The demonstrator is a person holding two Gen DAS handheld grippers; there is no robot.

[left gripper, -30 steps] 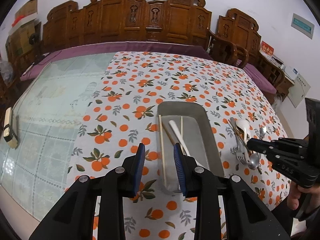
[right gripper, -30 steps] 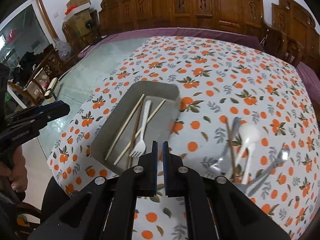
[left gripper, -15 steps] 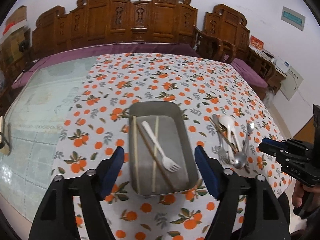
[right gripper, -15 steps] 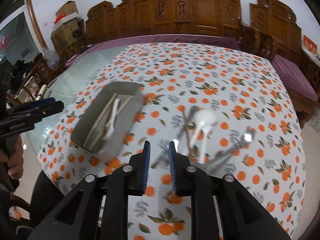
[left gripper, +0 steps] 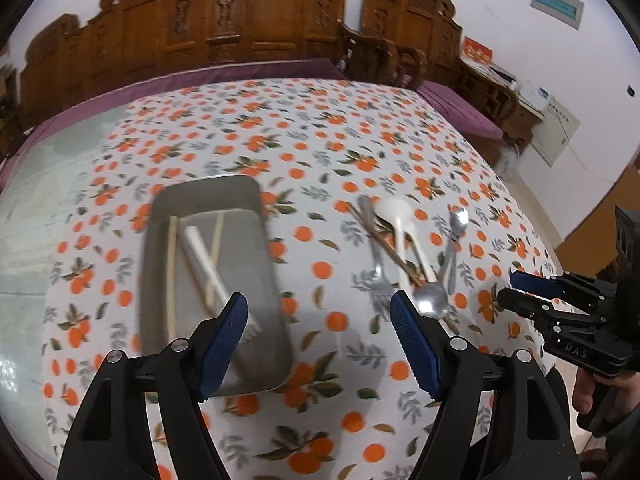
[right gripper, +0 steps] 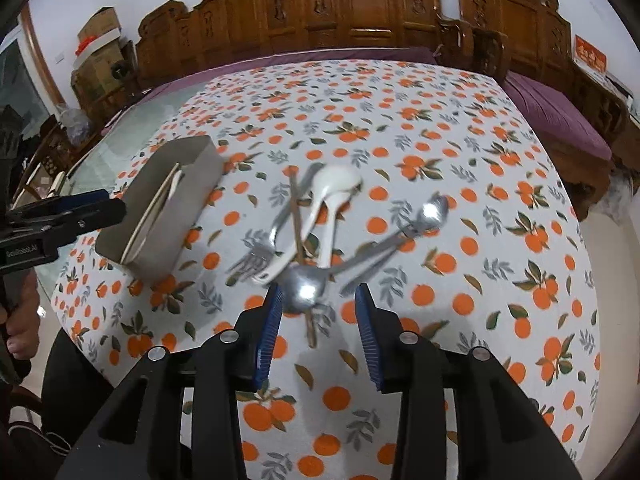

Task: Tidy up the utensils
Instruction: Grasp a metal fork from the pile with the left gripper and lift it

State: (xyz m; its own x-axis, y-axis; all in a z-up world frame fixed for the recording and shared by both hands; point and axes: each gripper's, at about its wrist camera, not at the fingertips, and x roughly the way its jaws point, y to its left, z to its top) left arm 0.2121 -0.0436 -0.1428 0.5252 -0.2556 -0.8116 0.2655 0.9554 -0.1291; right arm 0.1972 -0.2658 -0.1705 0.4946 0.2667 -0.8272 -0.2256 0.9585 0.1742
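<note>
Right hand-held gripper (right gripper: 316, 320), jaws just opening and empty, nears the shiny metal spoon (right gripper: 304, 290); next we pinch it for the grey rectangular tray (right gripper: 160, 216), left hand-held gripper (left gripper: 320, 344) spread.

Bare tablecloth (right gripper: 460, 160) around utensil pile (right gripper: 312, 232), tray (right gripper: 192, 184) just beside

Black tongs (left gripper: 318, 314), ribbed blue pads (right gripper: 267, 332)

One grey tray (left gripper: 245, 258) is holding two pale chopsticks (left gripper: 172, 272) and one white fork (left gripper: 204, 268). Beside it, two metal spoons (right gripper: 304, 290), one metal fork (right gripper: 256, 260) and one brown chopstick (right gripper: 295, 224) are lying in a pile. White spoons (right gripper: 338, 180) are lying there too, blurring too much to count.
</note>
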